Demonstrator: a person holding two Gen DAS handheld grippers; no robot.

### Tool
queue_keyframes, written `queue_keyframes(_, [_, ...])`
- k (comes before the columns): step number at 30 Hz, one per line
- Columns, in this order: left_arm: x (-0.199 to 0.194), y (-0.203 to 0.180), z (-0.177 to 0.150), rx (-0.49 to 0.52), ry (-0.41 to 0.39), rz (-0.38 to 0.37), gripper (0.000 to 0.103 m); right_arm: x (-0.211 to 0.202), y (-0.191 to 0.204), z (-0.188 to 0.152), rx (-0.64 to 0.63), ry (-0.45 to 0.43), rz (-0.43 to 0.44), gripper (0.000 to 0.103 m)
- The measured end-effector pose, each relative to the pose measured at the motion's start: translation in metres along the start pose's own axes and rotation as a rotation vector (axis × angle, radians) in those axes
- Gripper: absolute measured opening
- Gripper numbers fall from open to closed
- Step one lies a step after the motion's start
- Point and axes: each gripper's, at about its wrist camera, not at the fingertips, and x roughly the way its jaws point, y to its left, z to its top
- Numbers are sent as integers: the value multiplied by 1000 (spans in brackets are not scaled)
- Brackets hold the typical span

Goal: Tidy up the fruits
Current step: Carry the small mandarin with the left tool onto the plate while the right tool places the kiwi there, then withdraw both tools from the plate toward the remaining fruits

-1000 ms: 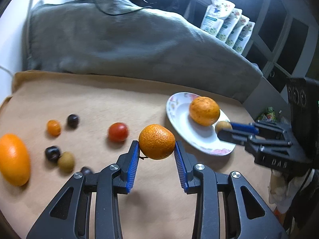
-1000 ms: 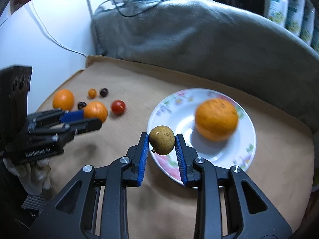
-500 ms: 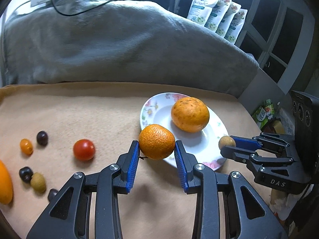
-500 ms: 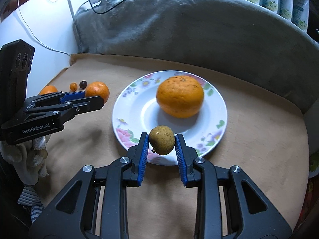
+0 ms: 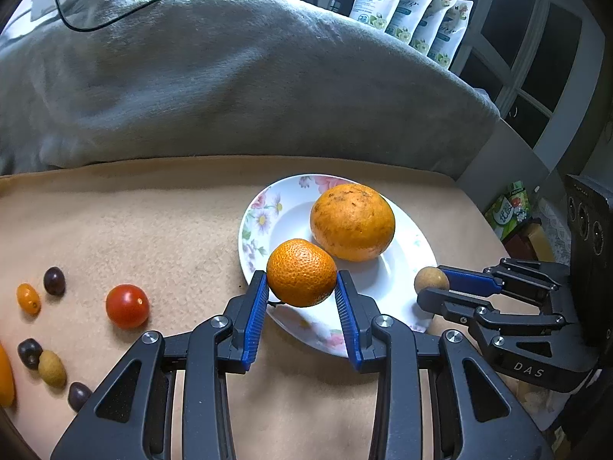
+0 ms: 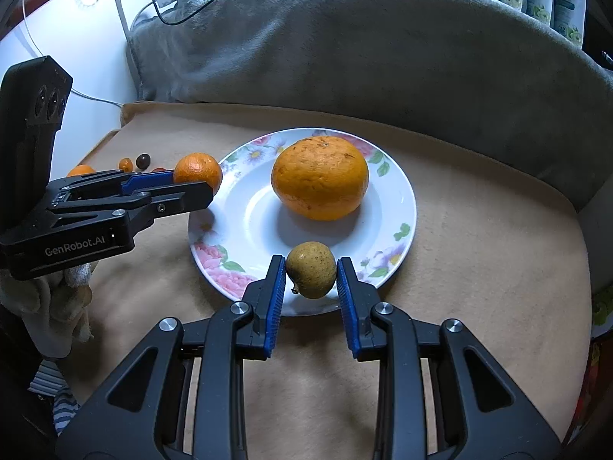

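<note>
Plate [image 6: 398, 191]: white, pink and purple flowers with green leaves round the rim. On it: big orange [image 6: 320, 177], dull orange with brown specks. Mandarin [image 5: 301, 272] bright orange, small fruit [image 6: 311, 274] olive-brown. Gripper pads [image 5: 256, 320] blue, bodies black. Left of plate: tomato [image 5: 127, 306] red, grape [image 5: 54, 280] dark purple. Cloth [image 5: 153, 222] tan, blanket [image 5: 230, 76] grey.
</note>
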Motion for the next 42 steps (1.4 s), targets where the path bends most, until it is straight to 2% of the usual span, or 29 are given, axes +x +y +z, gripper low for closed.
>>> queue_keyframes(8, [3,-1,3,3,0,1,36,3,5,1,-19,-1,-6,29])
queue_keyframes(11, [1,-2,4,7,-15,-1,54,3,5,0,-21,-8,-10,29])
queue_keyframes(13, [0,-3,5,7,-20,-2,55,2,4,0,-20,-13,-13,30])
queue_keyframes(15, [-2,-3,6,10,-23,2,62,0,3,0,-15,-23,-15,51])
queue_keyframes(16, [-3,-3,6,11,-26,3,64,-3,3,0,-15,-35,-18,68])
queue_keyframes(17, [-4,-3,6,11,-31,4,65,-5,4,0,-19,-47,-17,74])
queue_keyframes(23, [-10,-3,7,7,-40,20,70,-8,9,2,-38,-55,-15,85])
queue_keyframes(31, [-25,-1,3,0,-58,53,71,-13,20,6,-51,-66,1,86])
queue_keyframes(42, [-67,34,-15,-65,-100,122,71,-19,39,14,-71,-93,44,86])
